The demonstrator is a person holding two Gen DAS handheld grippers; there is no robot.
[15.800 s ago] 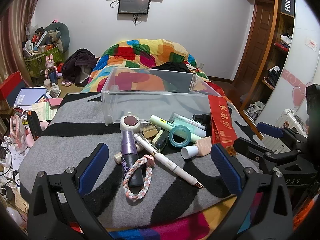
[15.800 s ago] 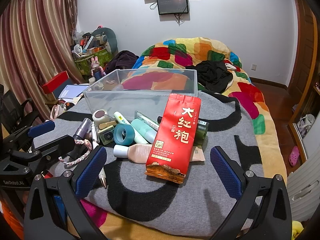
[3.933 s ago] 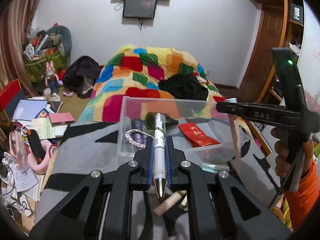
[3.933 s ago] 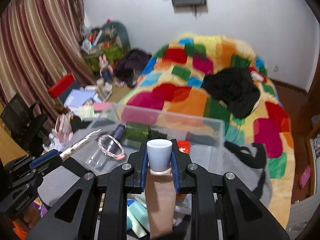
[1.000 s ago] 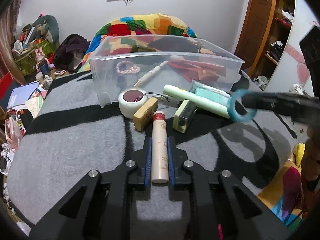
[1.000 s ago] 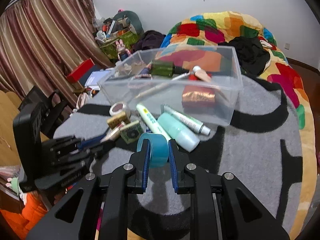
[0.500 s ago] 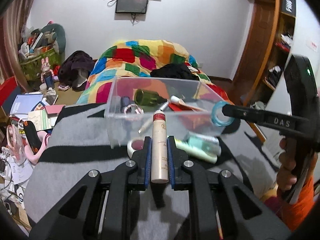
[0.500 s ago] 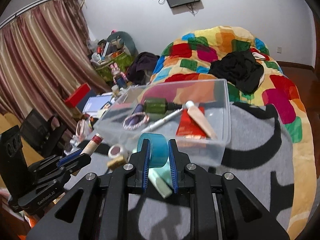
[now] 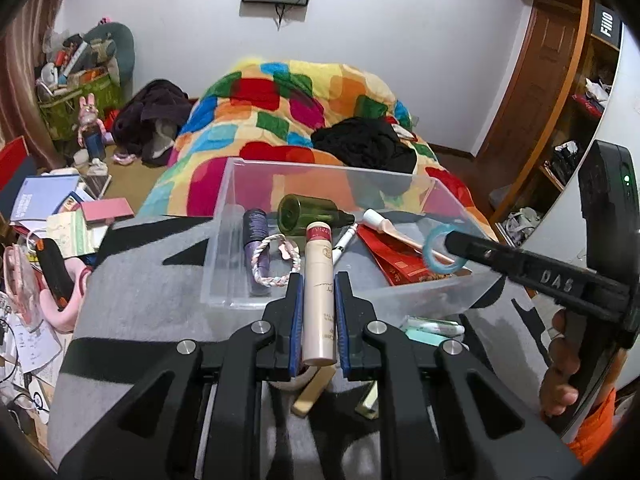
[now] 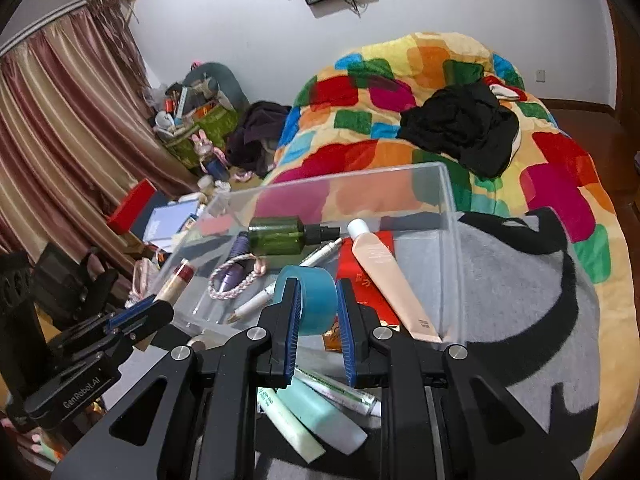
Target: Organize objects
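Observation:
My left gripper (image 9: 318, 300) is shut on a beige tube with a red cap (image 9: 319, 280) and holds it over the near wall of the clear plastic bin (image 9: 224, 240). My right gripper (image 10: 316, 304) is shut on a teal tape roll (image 10: 316, 300), also over the bin's near wall (image 10: 448, 188); the roll also shows in the left wrist view (image 9: 440, 250). Inside the bin lie a green bottle (image 10: 280, 234), a purple tube (image 9: 256, 236), a braided band (image 10: 236, 276), a white pen (image 10: 324, 252), a red packet (image 9: 400, 260) and a beige squeeze tube (image 10: 384, 276).
On the grey blanket (image 10: 520, 300) in front of the bin lie pale green and mint tubes (image 10: 316, 412) and small beige blocks (image 9: 314, 390). A bed with a colourful quilt (image 9: 288, 100) is behind. Clutter fills the floor at left (image 9: 48, 208).
Both grippers rose and moved forward from the blanket to above the bin's near edge, still holding the tube and the tape roll.

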